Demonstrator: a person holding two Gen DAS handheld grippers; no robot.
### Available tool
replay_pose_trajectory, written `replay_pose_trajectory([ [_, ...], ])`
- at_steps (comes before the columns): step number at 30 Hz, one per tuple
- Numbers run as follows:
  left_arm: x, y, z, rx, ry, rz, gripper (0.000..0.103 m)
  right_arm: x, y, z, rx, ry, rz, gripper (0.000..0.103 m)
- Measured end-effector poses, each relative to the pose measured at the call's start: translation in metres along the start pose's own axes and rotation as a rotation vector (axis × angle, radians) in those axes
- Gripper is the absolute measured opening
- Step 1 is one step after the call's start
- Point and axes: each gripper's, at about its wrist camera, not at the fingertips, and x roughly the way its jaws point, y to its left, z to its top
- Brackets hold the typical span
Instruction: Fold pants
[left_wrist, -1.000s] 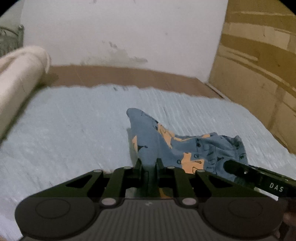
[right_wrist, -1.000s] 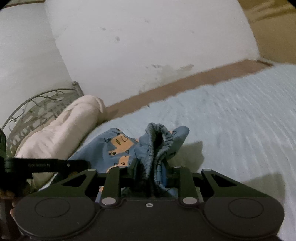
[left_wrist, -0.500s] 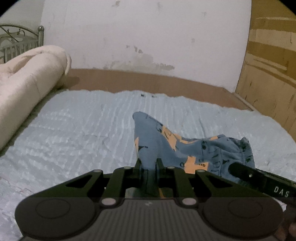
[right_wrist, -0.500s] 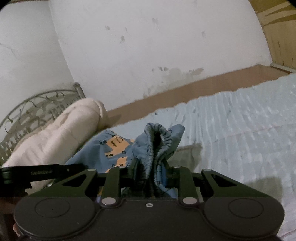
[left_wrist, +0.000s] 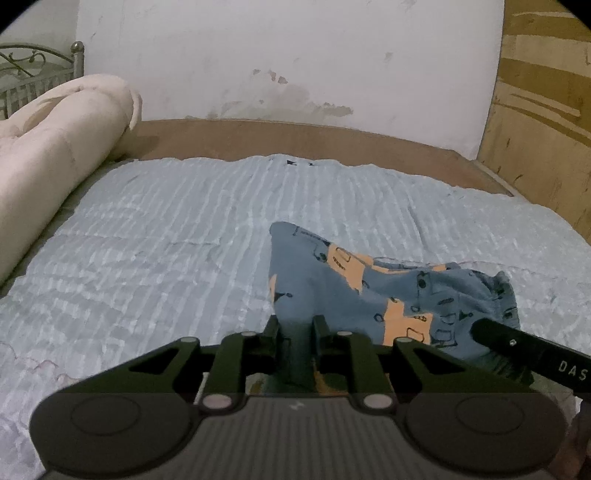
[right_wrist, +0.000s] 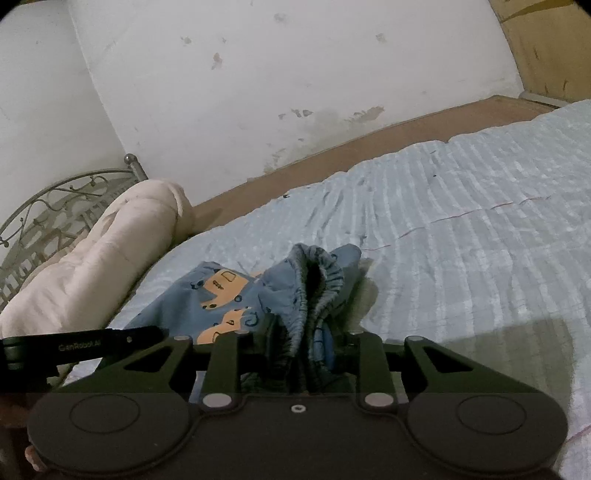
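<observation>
Small blue pants (left_wrist: 369, 291) with orange car prints lie bunched on the light blue bed cover (left_wrist: 166, 258). My left gripper (left_wrist: 297, 326) pinches a plain blue edge of them; its jaws are opening with the cloth still filling the gap. A finger of the right gripper (left_wrist: 517, 350) reaches in from the right. In the right wrist view my right gripper (right_wrist: 308, 328) holds the gathered elastic waistband of the pants (right_wrist: 221, 291). Its jaws are opening too, with cloth still between them. A finger of the left gripper (right_wrist: 92, 345) shows at the left.
A rolled cream quilt (left_wrist: 55, 158) lies along the left side of the bed, in front of a metal headboard (right_wrist: 48, 206). A brown strip (left_wrist: 295, 136) borders the far edge under a stained white wall. A wooden board (left_wrist: 543, 129) stands at the right.
Both grippers have sunk toward the bed and shifted across it, carrying the pants. On each gripper the gap between the fingers looks slightly wider, and the cloth is still in it.
</observation>
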Motion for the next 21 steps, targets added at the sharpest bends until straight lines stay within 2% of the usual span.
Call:
replay_pose_trajectory([
  [3, -0.003, 0.001, 0.001, -0.003, 0.008, 0.005, 0.025, -0.002, 0.000, 0.000, -0.008, -0.001, -0.013, 0.034],
  [5, -0.005, 0.001, 0.000, 0.001, 0.009, 0.008, 0.036, -0.005, 0.002, 0.001, -0.017, -0.006, -0.024, 0.039],
  [6, -0.007, 0.001, 0.000, 0.003, 0.008, 0.011, 0.044, -0.005, 0.003, 0.002, -0.020, -0.007, -0.028, 0.042],
  [7, -0.009, 0.001, -0.001, 0.006, 0.004, 0.014, 0.051, -0.007, 0.004, 0.002, -0.024, -0.009, -0.032, 0.049],
  [8, -0.011, 0.001, -0.002, 0.009, 0.000, 0.014, 0.052, -0.009, 0.005, 0.003, -0.028, -0.011, -0.038, 0.061],
  [10, -0.015, 0.001, -0.003, 0.016, -0.004, 0.013, 0.061, -0.014, 0.008, 0.004, -0.036, -0.023, -0.053, 0.076],
  [12, -0.021, 0.001, -0.004, 0.016, -0.011, 0.015, 0.069, -0.020, 0.010, 0.006, -0.045, -0.034, -0.052, 0.082],
  [14, -0.030, 0.003, -0.003, 0.007, -0.028, 0.018, 0.077, -0.026, 0.014, 0.008, -0.056, -0.046, -0.062, 0.093],
  [16, -0.041, 0.004, -0.003, -0.001, -0.050, 0.021, 0.089, -0.036, 0.019, 0.010, -0.074, -0.070, -0.071, 0.099],
  [21, -0.076, 0.009, -0.005, -0.002, -0.101, 0.016, 0.100, -0.064, 0.036, 0.011, -0.120, -0.119, -0.097, 0.102],
])
